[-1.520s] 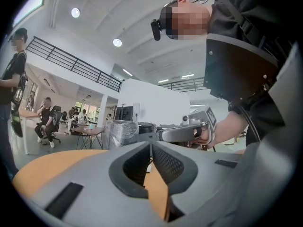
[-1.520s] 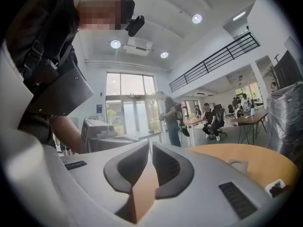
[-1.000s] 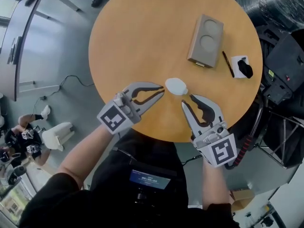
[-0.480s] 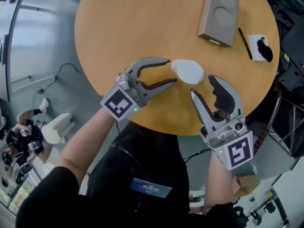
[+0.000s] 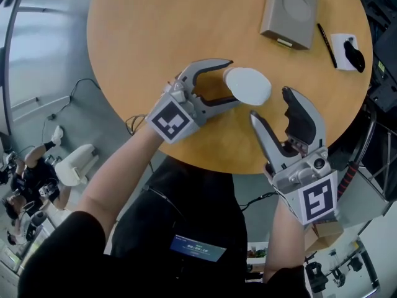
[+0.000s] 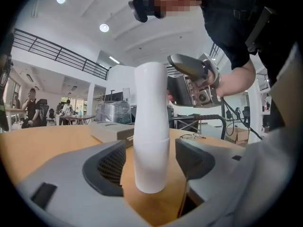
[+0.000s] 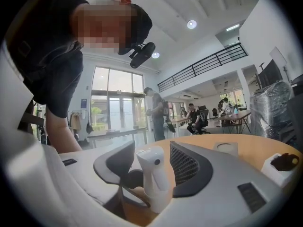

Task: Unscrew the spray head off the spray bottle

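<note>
A white spray bottle [image 5: 248, 87] stands upright on the round wooden table [image 5: 161, 36], seen from above in the head view. My left gripper [image 5: 232, 84] reaches in from the left, its jaws opening on either side of the bottle's lower body [image 6: 151, 126], with a gap at each pad. My right gripper [image 5: 271, 104] comes from the near right. The white spray head [image 7: 154, 174] stands between its jaws, which are opening too and do not press on it. My right gripper [image 6: 194, 79] also shows behind the bottle in the left gripper view.
A grey box with two round recesses [image 5: 291, 8] lies at the table's far side, a black pen [image 5: 327, 45] and a white card with a black object [image 5: 350, 51] to its right. The table's near edge runs just under both grippers.
Both pairs of jaws have spread wider. The left gripper, beside the bottle with narrow jaws before, now straddles it. The right gripper has closed in on the bottle from the near right.
</note>
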Demonstrator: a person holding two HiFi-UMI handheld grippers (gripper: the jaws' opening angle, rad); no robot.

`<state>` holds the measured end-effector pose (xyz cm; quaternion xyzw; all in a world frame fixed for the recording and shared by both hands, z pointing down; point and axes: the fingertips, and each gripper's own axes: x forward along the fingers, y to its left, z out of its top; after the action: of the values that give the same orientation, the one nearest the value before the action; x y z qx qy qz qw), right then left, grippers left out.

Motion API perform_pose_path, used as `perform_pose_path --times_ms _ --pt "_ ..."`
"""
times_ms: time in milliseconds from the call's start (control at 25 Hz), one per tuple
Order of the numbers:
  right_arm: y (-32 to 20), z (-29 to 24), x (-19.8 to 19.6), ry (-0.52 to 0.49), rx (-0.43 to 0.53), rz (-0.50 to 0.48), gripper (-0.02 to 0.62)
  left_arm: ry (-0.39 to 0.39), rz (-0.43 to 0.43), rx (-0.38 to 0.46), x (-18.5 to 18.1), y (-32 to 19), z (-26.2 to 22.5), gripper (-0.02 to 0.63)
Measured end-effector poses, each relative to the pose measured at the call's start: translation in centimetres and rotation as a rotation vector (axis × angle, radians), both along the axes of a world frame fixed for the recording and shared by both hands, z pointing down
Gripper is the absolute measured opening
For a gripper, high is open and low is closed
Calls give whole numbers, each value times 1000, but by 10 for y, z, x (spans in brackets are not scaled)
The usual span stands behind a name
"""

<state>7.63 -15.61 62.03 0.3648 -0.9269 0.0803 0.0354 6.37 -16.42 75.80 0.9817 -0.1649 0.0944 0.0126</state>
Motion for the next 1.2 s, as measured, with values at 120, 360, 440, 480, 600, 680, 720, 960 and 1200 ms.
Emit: perform_pose_path --times_ms 120,360,440,480,600,680,720,960,1200 --pt "0 0 3 -18 -8 7 236 -6 15 8 6 -3 4 351" --pt "2 4 8 -20 -29 0 236 0 43 -7 23 -6 4 353" --pt "1 4 9 -18 -31 3 236 -17 50 -8 27 -7 7 353" --pt "2 4 10 -17 -32 4 236 -19 51 -13 29 -8 8 345" --pt "2 7 12 -13 -31 11 236 -10 51 -40 32 -11 11 325" --pt "1 9 13 -13 -32 14 236 -9 49 -42 33 -12 12 314" --pt "1 10 13 -13 -33 13 236 -8 51 -40 33 -12 12 313" --pt "4 -3 9 -18 -33 -12 238 -36 97 -48 34 1 -10 307" --pt "11 -45 -7 -24 -25 -82 297 -14 129 -93 34 19 -77 307"
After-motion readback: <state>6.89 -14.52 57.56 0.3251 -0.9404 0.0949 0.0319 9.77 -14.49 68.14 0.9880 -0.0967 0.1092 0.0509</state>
